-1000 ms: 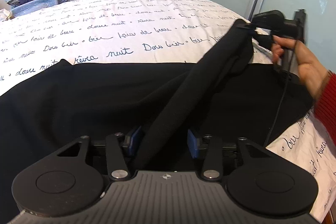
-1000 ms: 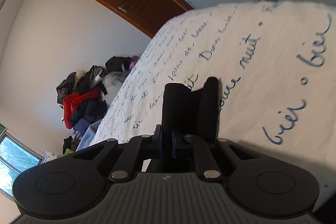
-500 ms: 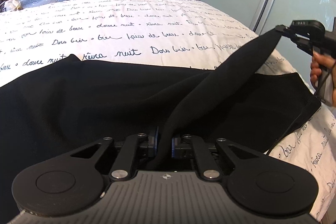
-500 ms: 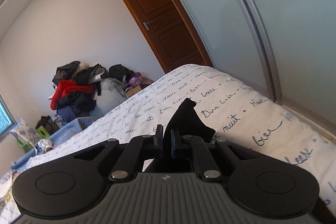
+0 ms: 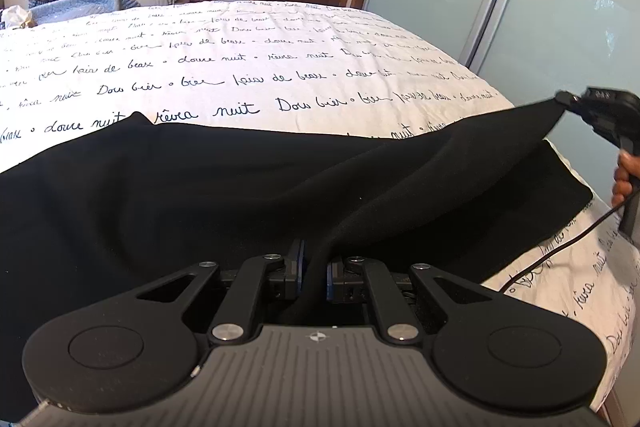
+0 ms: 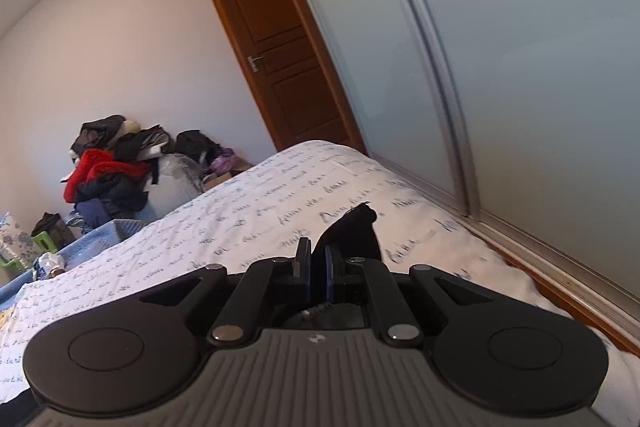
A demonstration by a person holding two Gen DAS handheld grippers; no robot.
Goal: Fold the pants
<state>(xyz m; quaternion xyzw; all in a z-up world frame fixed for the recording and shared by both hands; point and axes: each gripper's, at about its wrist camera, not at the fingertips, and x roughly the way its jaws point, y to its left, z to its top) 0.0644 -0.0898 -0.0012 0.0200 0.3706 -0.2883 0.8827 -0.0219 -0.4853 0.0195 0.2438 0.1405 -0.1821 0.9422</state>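
Since the earlier views, we have closed the left gripper [image 5: 314,269] onto the black pants [image 5: 200,195]; its jaws, wide apart before, now pinch the fabric. We have carried the right gripper [image 5: 560,98] outward and upward, drawing the bunched, slack strip of cloth into a taut, wider span.

Counted: one pair of black soft-fabric pants [image 5: 168,195]. One bed with a white cover printed in dark cursive script [image 5: 248,67]. Two black two-finger tongs, the left tongs [image 5: 314,269] and the right tongs [image 6: 318,269]. One brown panelled wooden door [image 6: 276,55]. One heap of red, black and dark-blue clothes [image 6: 108,171] against the wall. One hand [image 5: 625,179] in view.
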